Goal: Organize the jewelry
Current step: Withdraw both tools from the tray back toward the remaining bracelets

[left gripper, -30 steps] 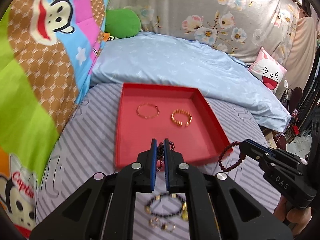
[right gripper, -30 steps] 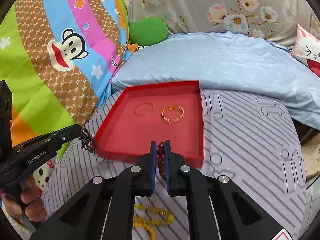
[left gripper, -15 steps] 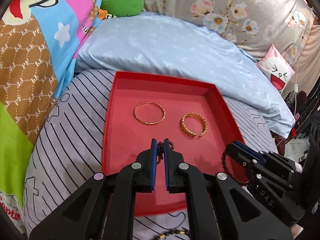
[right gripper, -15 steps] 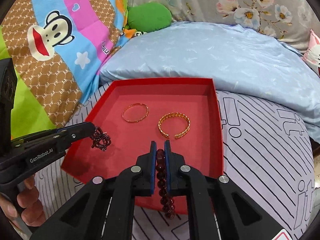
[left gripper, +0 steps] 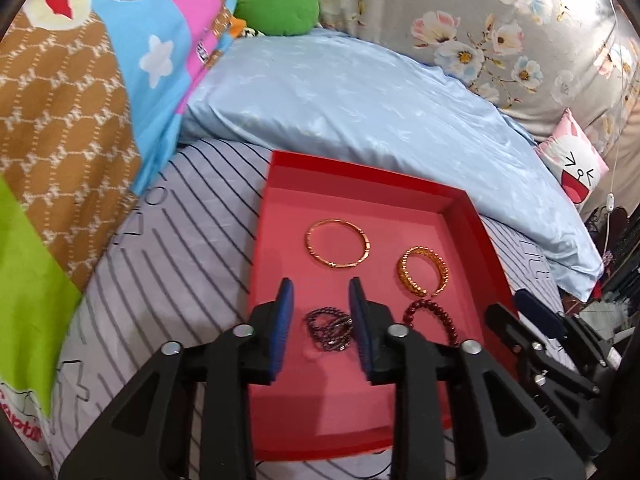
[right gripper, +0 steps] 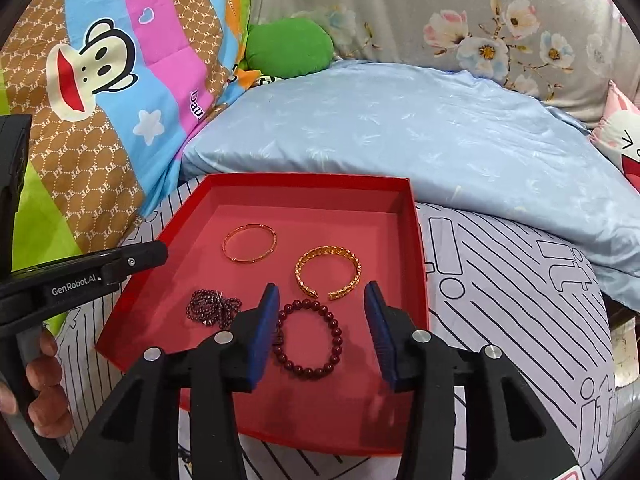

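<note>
Jewelry: four pieces in red tray [right gripper: 416,248]. Thin gold bangle [right gripper: 249,245] and gold cuff [right gripper: 328,272] toward far edge, dark bead strand [left gripper: 330,328] and red bead bracelet [right gripper: 308,338] toward near edge, spaced apart so nothing tangles. Left gripper [left gripper: 321,300] and right gripper [right gripper: 320,300] jaws opening, beads lying loose between them, not pinched.

Bed covered by a striped grey sheet [right gripper: 520,300]; pale blue quilt [right gripper: 400,128] behind it; cartoon monkey blanket [right gripper: 100,80] at left; floral fabric [right gripper: 440,12] and a green cushion [right gripper: 288,46] at rear.
</note>
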A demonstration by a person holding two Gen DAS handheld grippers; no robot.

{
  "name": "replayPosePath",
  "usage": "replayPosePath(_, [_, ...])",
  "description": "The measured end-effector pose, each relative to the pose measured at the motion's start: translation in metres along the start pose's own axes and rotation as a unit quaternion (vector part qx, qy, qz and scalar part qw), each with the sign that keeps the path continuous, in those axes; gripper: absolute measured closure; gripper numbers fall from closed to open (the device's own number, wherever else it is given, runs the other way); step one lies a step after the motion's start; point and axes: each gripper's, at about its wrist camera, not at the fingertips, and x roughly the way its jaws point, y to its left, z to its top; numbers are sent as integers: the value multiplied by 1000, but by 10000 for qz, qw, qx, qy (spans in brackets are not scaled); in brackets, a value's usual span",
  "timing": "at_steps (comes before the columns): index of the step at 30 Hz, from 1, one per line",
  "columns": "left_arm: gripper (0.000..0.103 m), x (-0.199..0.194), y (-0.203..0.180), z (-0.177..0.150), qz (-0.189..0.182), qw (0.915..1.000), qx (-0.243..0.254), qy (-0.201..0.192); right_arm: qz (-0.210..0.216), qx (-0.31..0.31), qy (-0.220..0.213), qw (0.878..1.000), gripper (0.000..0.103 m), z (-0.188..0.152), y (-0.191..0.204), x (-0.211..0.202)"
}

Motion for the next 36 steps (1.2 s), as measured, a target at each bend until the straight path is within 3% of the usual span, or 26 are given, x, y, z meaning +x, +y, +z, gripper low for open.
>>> replayPosePath(17, [64,-66,-3,-56,209,9991,201,-300,-77,35,-172,9998,59,-45,3,-70])
replayPosePath(22, [54,-80,-6,-82,300,9987,265,-307,-74,121,-71,9999,58,-71,2,-86])
replayPosePath(36, [54,-88,-7,-167,522,9983,268,7,-34,357,530,9979,58,-159,5,-103])
